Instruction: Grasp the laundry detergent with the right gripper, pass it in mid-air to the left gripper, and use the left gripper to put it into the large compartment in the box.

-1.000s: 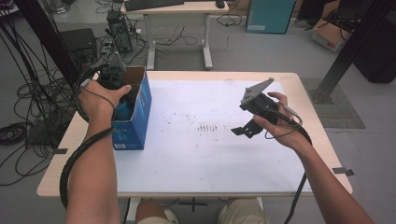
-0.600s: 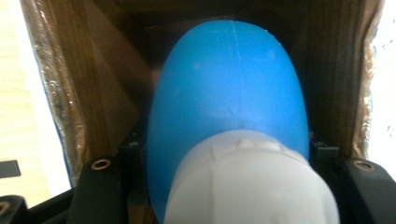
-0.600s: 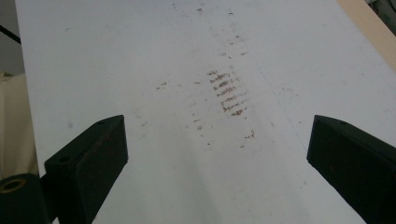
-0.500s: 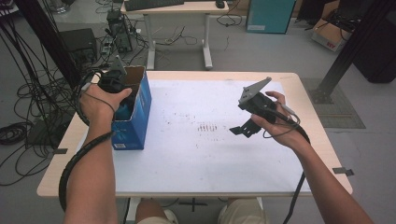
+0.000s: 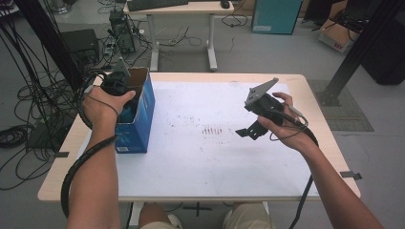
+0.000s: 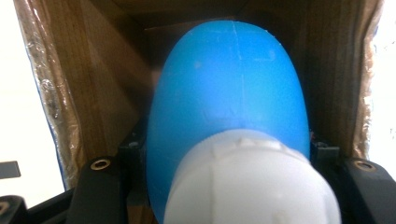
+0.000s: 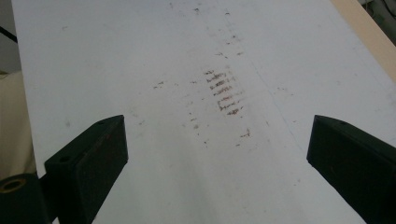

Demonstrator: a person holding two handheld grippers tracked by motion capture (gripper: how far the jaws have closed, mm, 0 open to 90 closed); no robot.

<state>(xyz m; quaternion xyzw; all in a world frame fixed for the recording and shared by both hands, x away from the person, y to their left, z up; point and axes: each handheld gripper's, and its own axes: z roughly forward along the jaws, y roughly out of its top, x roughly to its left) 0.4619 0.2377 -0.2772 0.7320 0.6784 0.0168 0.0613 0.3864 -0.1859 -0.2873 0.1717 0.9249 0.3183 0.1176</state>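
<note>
An open cardboard box point(image 5: 141, 119), blue on the outside, stands at the table's left edge. My left gripper point(image 5: 125, 106) reaches down into it, shut on a blue bottle point(image 6: 229, 84) with a white cap point(image 6: 252, 182). In the left gripper view the box's brown inner walls point(image 6: 93, 70) surround the bottle, and the black jaws press on both its sides. A bit of the bottle point(image 5: 128, 114) shows under the hand in the high view. My right gripper point(image 5: 248, 130) hangs over the table's right half, open, with nothing between its fingers point(image 7: 88, 158).
The white table sheet point(image 5: 215, 162) carries a patch of brown marks point(image 5: 213, 130) near its middle. The wooden table edge point(image 5: 329, 138) runs close to the right hand. Cables point(image 5: 19, 95) lie on the floor at the left; a second desk point(image 5: 181, 9) stands behind.
</note>
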